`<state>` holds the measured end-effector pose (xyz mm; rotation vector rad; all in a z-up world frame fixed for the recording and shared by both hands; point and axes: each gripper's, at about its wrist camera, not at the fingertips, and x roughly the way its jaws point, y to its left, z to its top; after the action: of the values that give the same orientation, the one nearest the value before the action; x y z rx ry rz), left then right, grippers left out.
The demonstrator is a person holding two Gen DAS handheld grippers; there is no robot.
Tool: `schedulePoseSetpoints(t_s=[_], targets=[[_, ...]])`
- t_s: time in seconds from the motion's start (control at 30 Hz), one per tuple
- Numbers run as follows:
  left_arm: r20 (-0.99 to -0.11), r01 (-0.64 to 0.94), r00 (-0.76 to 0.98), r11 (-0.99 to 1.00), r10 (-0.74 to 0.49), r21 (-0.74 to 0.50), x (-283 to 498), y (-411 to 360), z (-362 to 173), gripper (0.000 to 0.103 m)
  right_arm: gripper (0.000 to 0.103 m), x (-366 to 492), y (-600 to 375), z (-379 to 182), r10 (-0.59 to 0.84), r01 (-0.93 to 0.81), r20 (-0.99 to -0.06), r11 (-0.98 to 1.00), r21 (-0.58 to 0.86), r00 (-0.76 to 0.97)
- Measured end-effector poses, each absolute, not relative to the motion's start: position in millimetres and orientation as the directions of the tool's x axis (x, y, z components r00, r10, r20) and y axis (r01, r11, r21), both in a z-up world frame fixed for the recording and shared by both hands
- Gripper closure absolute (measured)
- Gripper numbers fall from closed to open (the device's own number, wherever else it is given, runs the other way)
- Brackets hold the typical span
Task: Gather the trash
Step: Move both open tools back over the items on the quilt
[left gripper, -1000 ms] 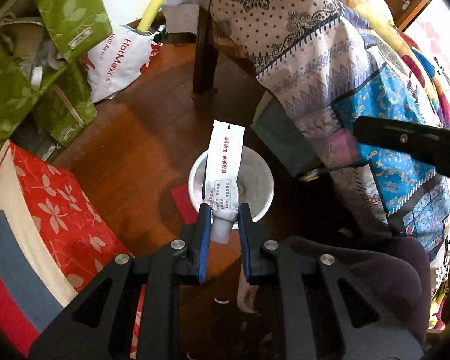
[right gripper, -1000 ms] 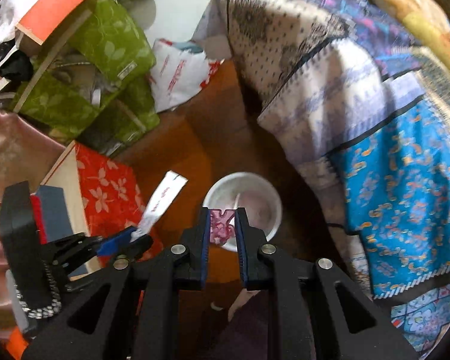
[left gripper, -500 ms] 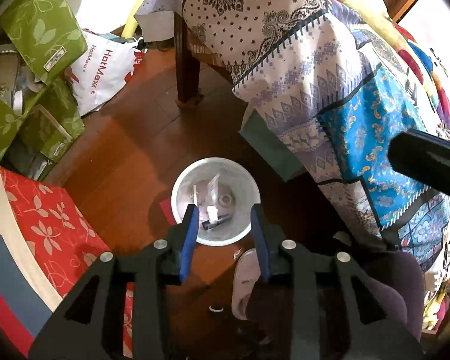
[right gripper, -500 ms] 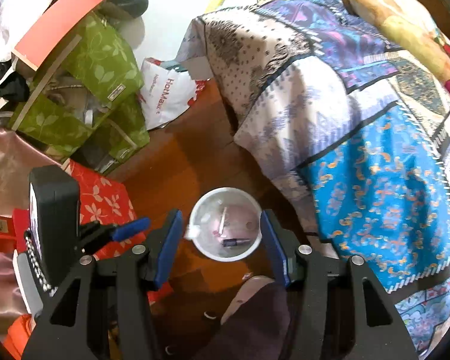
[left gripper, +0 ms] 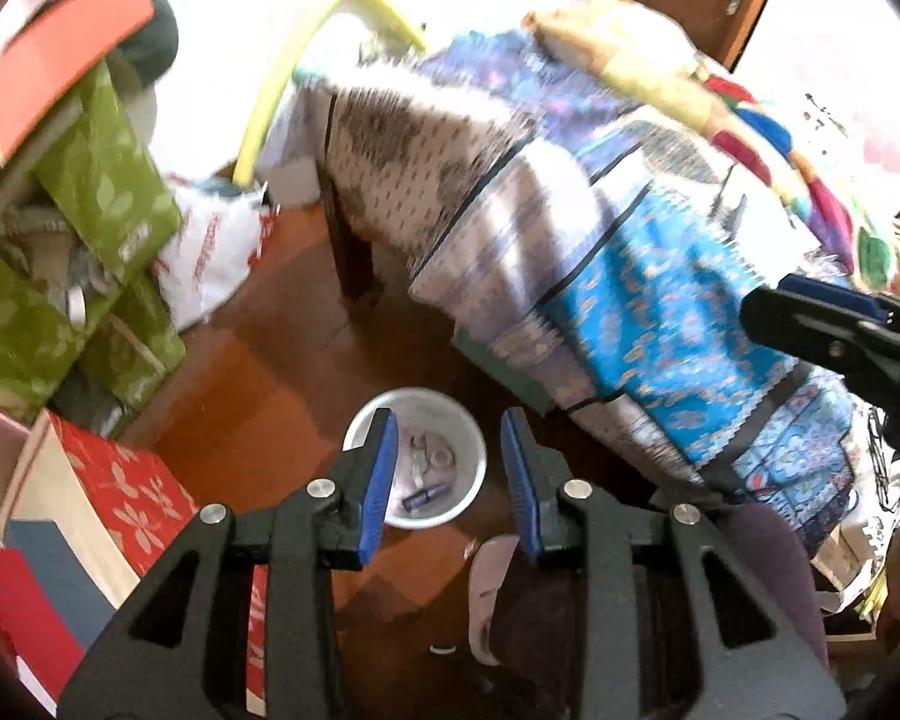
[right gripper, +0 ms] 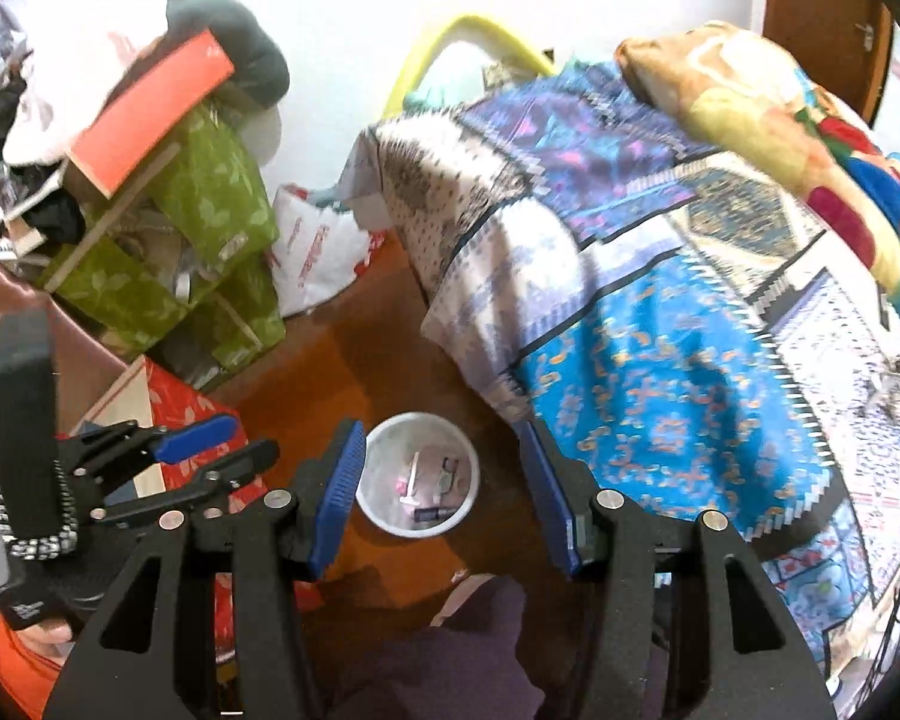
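In the left wrist view, our left gripper (left gripper: 448, 483) now hangs spread and empty above the bin (left gripper: 415, 457). A second ago it pinched a white packet over that bin; the packet is gone from between the fingers, and small scraps lie in the bin, among them a dark tube (left gripper: 424, 498). We judge that drop done. The view has also pulled higher, so the bin looks smaller beside the quilt (left gripper: 600, 252) on the floor (left gripper: 282, 372). The right gripper shows only as a dark shape at the right edge.

In the right wrist view, our right gripper (right gripper: 453, 501) is spread wide too, holding nothing; its pink scrap has been let go and a pink bit (right gripper: 399, 485) lies in the bin (right gripper: 417, 474). Both grippers point steeply down at the bin, side by side. We judge both free for more trash.
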<state>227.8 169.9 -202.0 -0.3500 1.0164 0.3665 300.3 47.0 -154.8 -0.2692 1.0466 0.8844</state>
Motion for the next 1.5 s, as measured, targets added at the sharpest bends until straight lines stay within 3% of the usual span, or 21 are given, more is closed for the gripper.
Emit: schedulePoseSetpoints(t_s=[0.4,0.77,1.07,1.5], targets=[[-0.749,-0.333,0.647,0.936,0.142,-0.111,256,98,-110,0.067,0.053,312,-43,-88,0.555,-0.688,-0.729,0.707,0.161,0.401],[-0.717,-0.139,0.696,0.984,0.021,-0.107,330,7,-87,0.065,0.053,351,-142,-64,0.501,-0.556,-0.671,0.817,0.156,0.547],[-0.754,-0.021,0.655,0.995,-0.057,-0.093,402,-52,-114,0.061,0.053,398,-219,-85,0.393,-0.394,-0.692,0.904,0.168,0.605],[-0.846,0.08,0.495,0.98,-0.196,-0.18,519,-99,-208,0.061,0.053,471,-282,-156,0.289,-0.207,-0.788,0.956,0.209,0.543]])
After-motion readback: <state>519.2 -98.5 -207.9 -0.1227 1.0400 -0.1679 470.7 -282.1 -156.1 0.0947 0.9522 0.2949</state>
